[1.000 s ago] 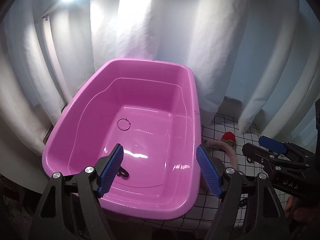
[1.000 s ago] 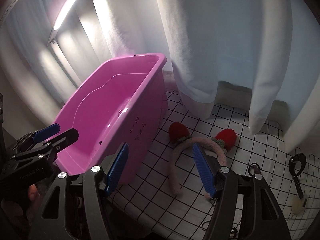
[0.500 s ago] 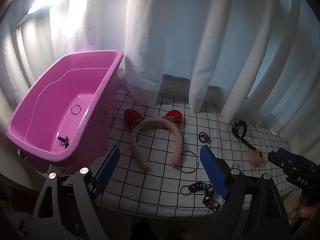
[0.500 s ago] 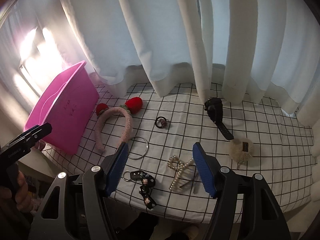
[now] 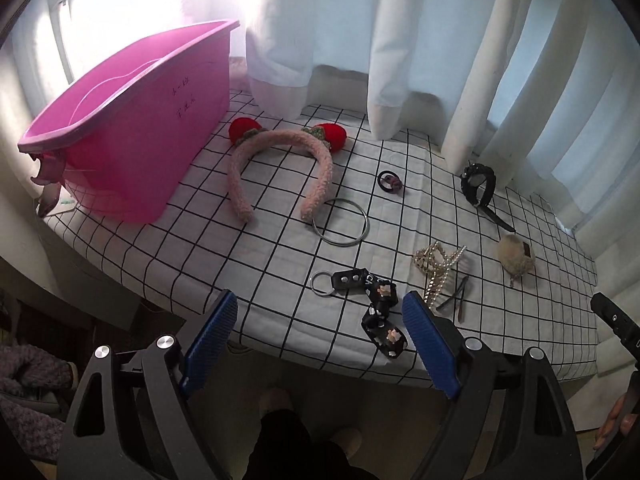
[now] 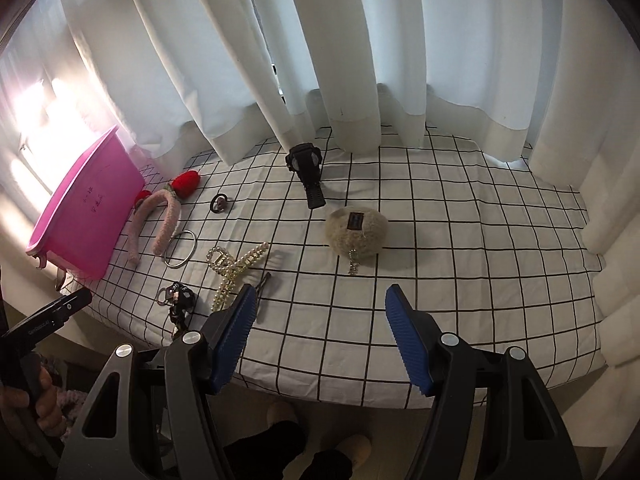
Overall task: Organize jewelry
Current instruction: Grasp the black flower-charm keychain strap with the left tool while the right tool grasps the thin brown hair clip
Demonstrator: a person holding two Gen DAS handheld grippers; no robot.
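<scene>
Since the earlier frame both views had swung off the magenta plastic tub [image 5: 132,136] and onto the laid-out jewelry, so the tub now sat at ten o'clock on the table. The left gripper [image 5: 320,344] hovered with spread, empty jaws, no longer widening much, the black keychain strap with a steel ring [image 5: 360,296] just beyond its tips at twelve o'clock. The right gripper [image 6: 320,344] also stood apart and empty, with the fluffy beige pom-pom charm [image 6: 356,232] at twelve o'clock and the pearl claw clip [image 6: 234,268] at ten. To do the pick well, each gripper would probably need to come down straight over one piece and close across its narrow side, without dragging the cloth. The pink plush headband with red strawberries [image 5: 280,160], thin steel bangle [image 5: 340,222], small black hair tie [image 5: 390,182] and black wristwatch [image 6: 306,168] lay farther back. The surface was a white tablecloth with a black grid [image 6: 480,264], backed by white curtains [image 6: 360,60] with window light at ten o'clock.
</scene>
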